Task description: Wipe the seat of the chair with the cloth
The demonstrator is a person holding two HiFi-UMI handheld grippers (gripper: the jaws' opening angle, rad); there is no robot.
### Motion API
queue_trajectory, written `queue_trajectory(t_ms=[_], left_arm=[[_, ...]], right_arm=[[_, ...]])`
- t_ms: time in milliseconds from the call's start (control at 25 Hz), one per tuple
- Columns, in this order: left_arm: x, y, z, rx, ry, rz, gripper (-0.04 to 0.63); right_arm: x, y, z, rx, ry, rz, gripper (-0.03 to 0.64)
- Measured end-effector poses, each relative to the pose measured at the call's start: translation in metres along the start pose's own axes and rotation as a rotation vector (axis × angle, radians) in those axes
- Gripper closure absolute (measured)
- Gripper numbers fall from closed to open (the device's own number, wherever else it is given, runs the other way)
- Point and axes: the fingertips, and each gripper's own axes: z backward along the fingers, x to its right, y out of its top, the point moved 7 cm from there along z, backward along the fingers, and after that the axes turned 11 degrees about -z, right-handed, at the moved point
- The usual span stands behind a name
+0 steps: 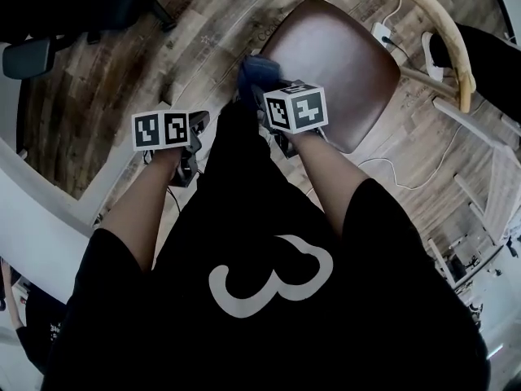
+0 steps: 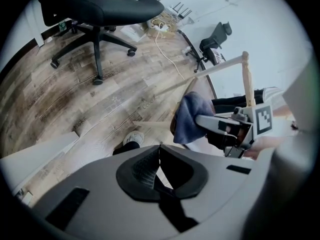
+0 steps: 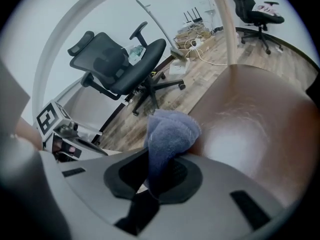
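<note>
A person's black shirt (image 1: pixel 269 300) with a white "3" fills the bottom of the head view. Beyond it, the right hand-held gripper (image 3: pixel 159 173) has its jaws clamped on a bunched blue cloth (image 3: pixel 170 131). The cloth sits at the near edge of the glossy brown chair seat (image 3: pixel 250 129) and seems to touch it. The left hand-held gripper (image 2: pixel 159 165) has its jaws together on nothing and hangs over the wooden floor (image 2: pixel 75 99) beside the chair.

To wipe well, the cloth probably needs pressing down so more of it lies flat. It should then be drawn in overlapping strokes from this edge toward the curved backrest (image 1: pixel 431 23). A firm grip should stop the cloth slipping free. The left hand-held gripper is best kept clear.
</note>
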Motion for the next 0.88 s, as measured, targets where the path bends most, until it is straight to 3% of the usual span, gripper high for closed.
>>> queue_trajectory(t_ms=[440,880], left_arm=[[0.02,0.001,-0.022,-0.06,-0.005,-0.068,0.581],[0.062,-0.004,-0.052,-0.13,-0.023,-0.188,0.581]], right_arm=[[0.038,-0.017,0.013,-0.048,-0.131,0.162,0.565],[0.095,-0.068,0.06,0.026,-0.199,0.044,0.565]])
